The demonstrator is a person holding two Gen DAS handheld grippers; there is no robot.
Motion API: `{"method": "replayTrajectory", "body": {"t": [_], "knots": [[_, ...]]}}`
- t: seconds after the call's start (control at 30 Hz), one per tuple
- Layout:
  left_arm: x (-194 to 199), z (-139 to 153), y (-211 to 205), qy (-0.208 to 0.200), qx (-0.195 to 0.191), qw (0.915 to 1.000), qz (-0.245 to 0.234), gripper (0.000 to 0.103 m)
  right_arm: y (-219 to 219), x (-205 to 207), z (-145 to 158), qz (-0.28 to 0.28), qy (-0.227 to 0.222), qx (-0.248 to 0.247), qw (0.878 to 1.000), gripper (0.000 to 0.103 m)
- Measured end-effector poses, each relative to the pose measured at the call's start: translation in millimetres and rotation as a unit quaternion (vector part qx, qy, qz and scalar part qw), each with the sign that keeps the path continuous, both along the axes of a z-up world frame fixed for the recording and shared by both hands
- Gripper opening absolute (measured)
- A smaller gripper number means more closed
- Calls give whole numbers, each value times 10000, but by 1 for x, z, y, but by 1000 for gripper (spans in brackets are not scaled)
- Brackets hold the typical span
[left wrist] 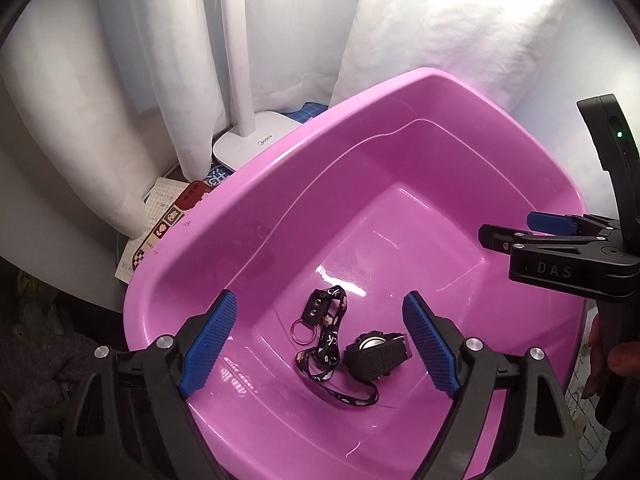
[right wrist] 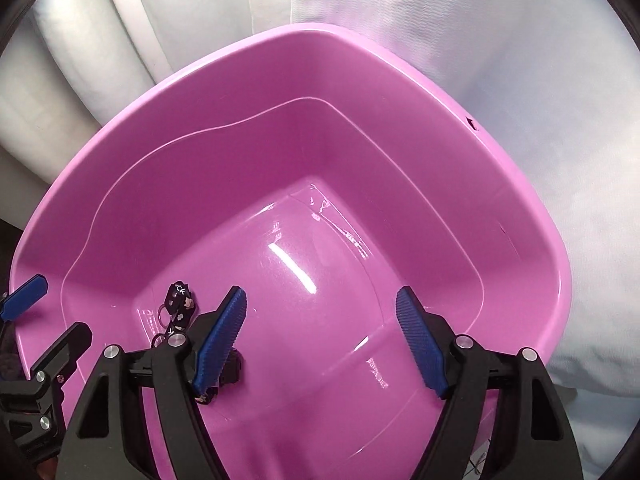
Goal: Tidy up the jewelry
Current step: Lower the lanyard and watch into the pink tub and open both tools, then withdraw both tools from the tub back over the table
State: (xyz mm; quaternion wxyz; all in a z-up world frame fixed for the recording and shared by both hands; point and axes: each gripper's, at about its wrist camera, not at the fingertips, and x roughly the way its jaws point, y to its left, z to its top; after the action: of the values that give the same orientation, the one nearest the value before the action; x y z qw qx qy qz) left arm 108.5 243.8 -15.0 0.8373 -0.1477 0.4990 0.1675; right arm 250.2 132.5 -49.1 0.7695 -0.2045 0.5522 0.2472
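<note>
Left wrist view: white lamp base [left wrist: 244, 146] sat upper left, behind the pink basin [left wrist: 280, 216]. Left gripper [left wrist: 320, 344] hovered low centre, fingers spread wide, holding nothing. Between them on the basin floor lay a black lanyard [left wrist: 326, 344], with a black watch [left wrist: 376, 354] just beside it to the right. Right gripper [right wrist: 320, 340], seen in its own view, was likewise spread and empty over the basin.
</note>
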Motion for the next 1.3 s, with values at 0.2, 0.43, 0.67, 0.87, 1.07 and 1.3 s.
{"method": "replayTrajectory", "body": {"t": [0.2, 0.43, 0.67, 0.87, 1.07, 1.3], "knots": [[-8, 8, -3, -103, 140, 9998, -19, 88, -3, -5, 10, -13, -52, 56, 10000, 74], [-16, 13, -5, -167, 162, 9997, -54, 89, -11, -13, 22, -62, -153, 135, 9998, 74], [-26, 17, -6, -193, 162, 9997, -45, 89, -15, -27, 30, -82, -265, 191, 9994, 74], [-36, 23, -9, -241, 220, 9994, -66, 89, -24, -41, 39, -111, -385, 277, 9988, 74], [-46, 30, -18, -299, 287, 9990, -161, 89, -42, -61, 53, -226, -532, 490, 9971, 74], [-61, 46, -36, -486, 400, 9973, -381, 94, -89, -91, 65, -641, -703, 911, 9913, 74]]}}
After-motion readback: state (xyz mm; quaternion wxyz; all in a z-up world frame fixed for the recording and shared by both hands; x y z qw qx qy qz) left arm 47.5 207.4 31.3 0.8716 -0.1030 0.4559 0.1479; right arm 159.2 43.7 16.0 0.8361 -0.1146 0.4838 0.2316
